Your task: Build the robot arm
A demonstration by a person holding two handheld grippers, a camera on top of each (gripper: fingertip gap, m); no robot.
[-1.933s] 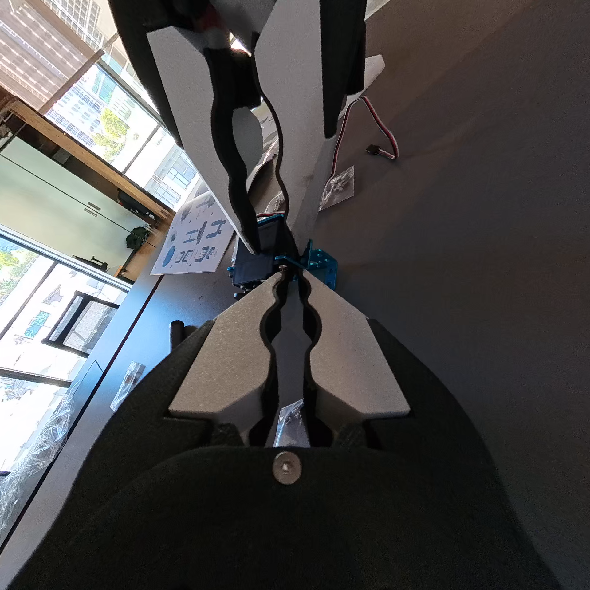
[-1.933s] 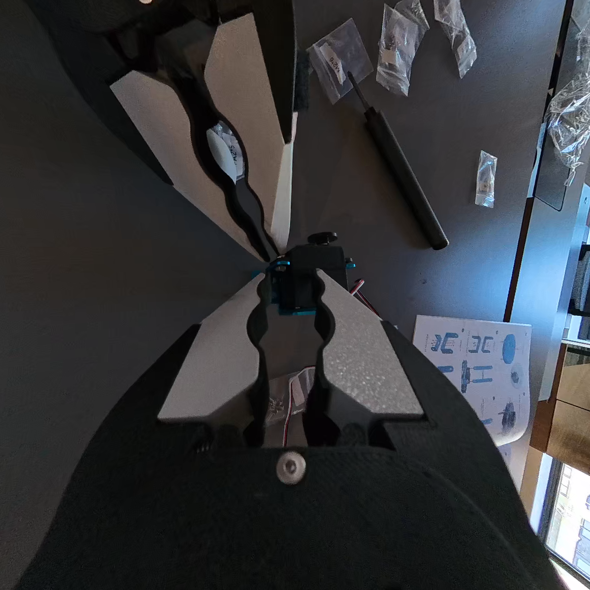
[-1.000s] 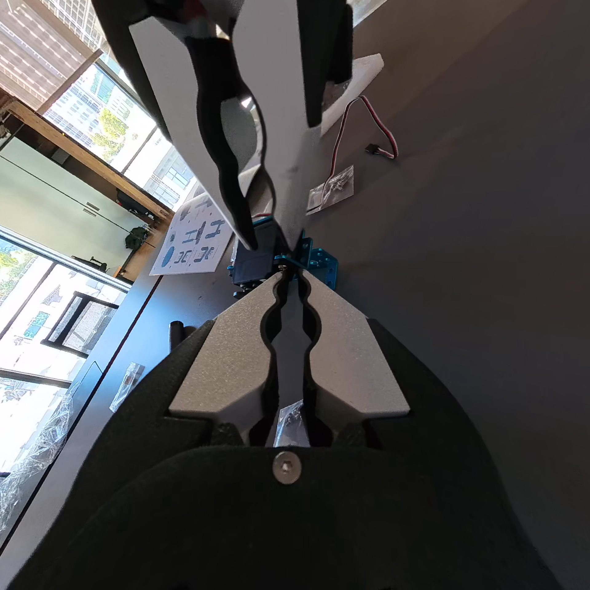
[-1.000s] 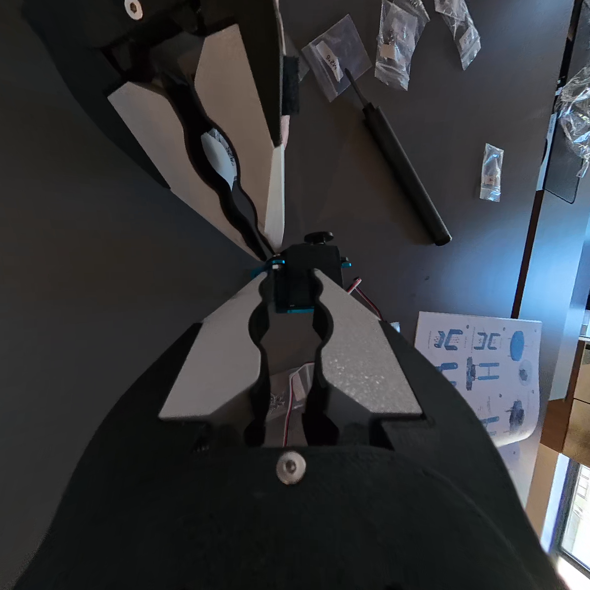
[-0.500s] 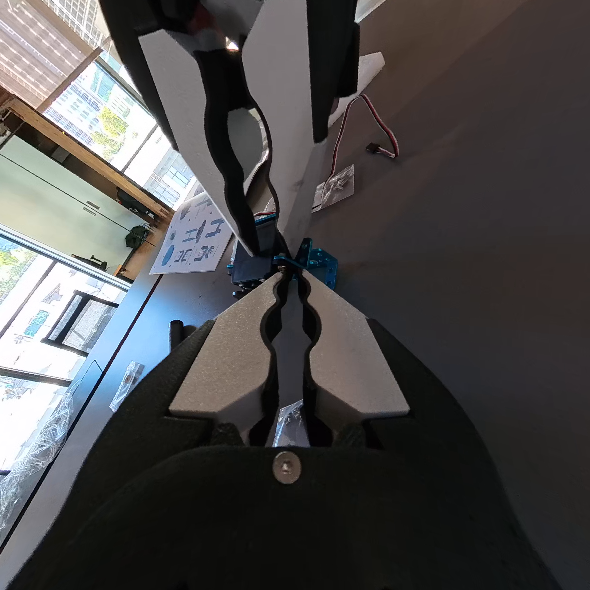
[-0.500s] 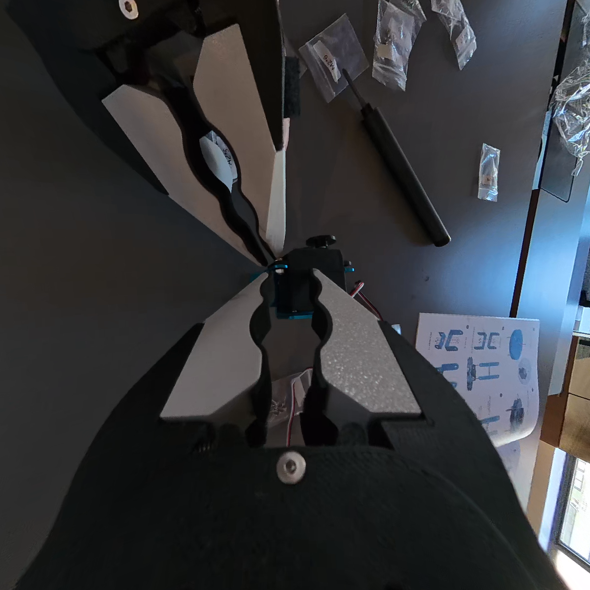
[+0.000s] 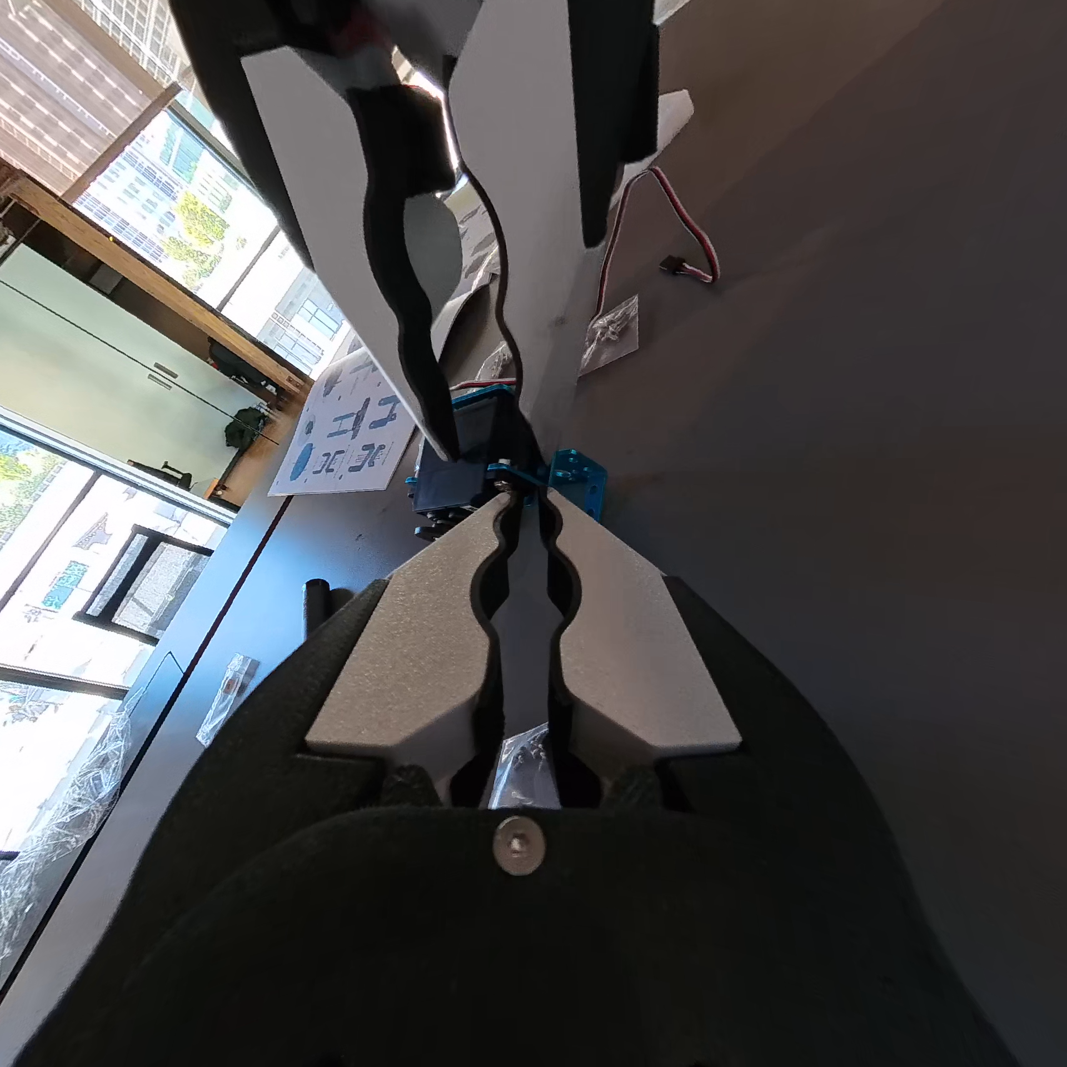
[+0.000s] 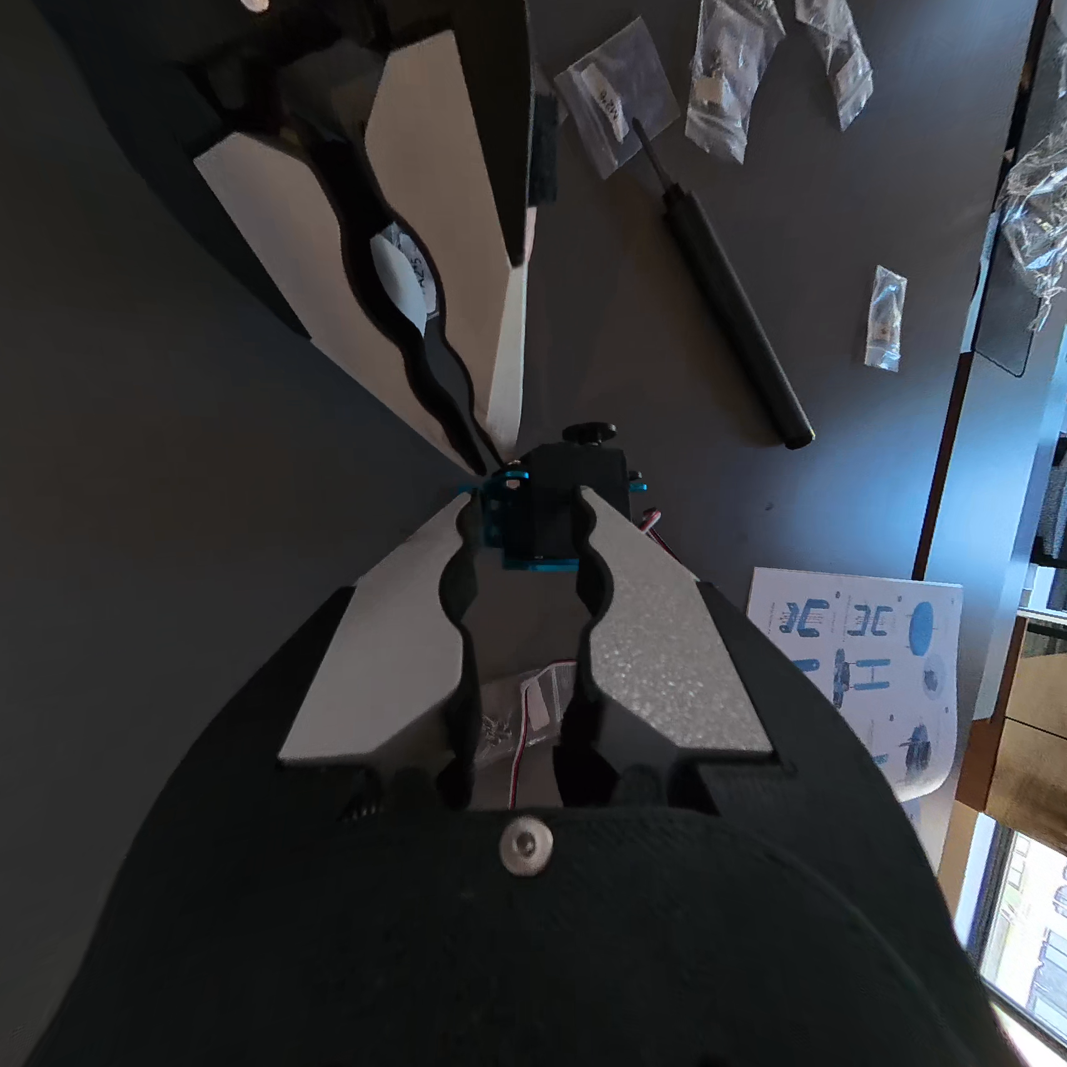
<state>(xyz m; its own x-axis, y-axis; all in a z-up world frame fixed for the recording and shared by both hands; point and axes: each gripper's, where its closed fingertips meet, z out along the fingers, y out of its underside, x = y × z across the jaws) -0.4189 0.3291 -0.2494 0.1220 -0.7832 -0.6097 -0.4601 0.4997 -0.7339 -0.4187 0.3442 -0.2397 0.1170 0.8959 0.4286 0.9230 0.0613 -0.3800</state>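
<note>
Barely anything's shifted since earlier; right hand-held gripper (image 8: pixel 528 502) still clamps the black servo (image 8: pixel 569 491), left hand-held gripper (image 7: pixel 524 501) nearly closed, pinching its blue bracket (image 7: pixel 569 476) above the table (image 7: pixel 866 519).

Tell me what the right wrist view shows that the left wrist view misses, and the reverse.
Only the right wrist view: the full black screwdriver and the bagged parts beyond it, plus the right gripper closed on the black servo.

Only the left wrist view: the loose servo cable with its plug, and the windows.

Both: the servo in its blue bracket, the left gripper pinching that bracket, the printed sheet, the dark table.
</note>
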